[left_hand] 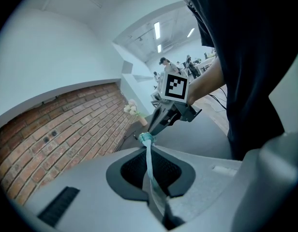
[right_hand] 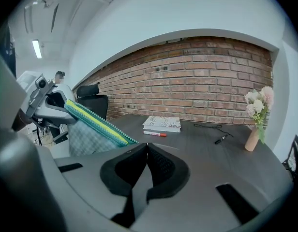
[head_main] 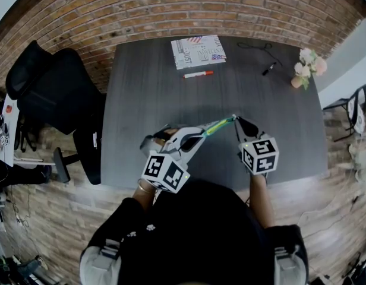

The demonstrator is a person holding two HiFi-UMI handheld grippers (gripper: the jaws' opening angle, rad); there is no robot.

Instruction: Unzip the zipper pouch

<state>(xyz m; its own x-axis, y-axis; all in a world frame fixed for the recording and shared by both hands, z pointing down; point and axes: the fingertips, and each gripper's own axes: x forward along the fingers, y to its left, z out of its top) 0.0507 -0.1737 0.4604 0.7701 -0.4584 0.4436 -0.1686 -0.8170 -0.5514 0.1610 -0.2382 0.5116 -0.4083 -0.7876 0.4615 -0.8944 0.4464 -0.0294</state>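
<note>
1. The pouch [head_main: 218,125] is being held in the air between the two tools, above the near edge of the dark surface [head_main: 147,111], clear of it.
2. The left tool [head_main: 195,138] is being kept clenched on the pouch's left part; in the left gripper view its jaws are pressing together on the pale teal fabric [left_hand: 151,166], which is running out edge-on from between them.
3. The right tool [head_main: 238,122] is being kept clenched at the pouch's right end. In the right gripper view its jaws are meeting with no gap, and the pouch's green and yellow striped edge [right_hand: 91,124] is tapering down to their tips.
4. A zipper pull is not being made out in any view.
5. In the left gripper view, the right tool [left_hand: 150,133] is being seen tip to tip with the bunched end of the pouch.
6. At the far side of the surface, a book [head_main: 198,51] is lying flat with a red marker [head_main: 198,74] just near of it.
7. At the far right, a black pen [head_main: 269,69], a cable [head_main: 254,45] and flowers [head_main: 306,67] are being seen.
8. A black chair [head_main: 52,94] is standing left of the surface, before a brick wall [head_main: 171,10].
</note>
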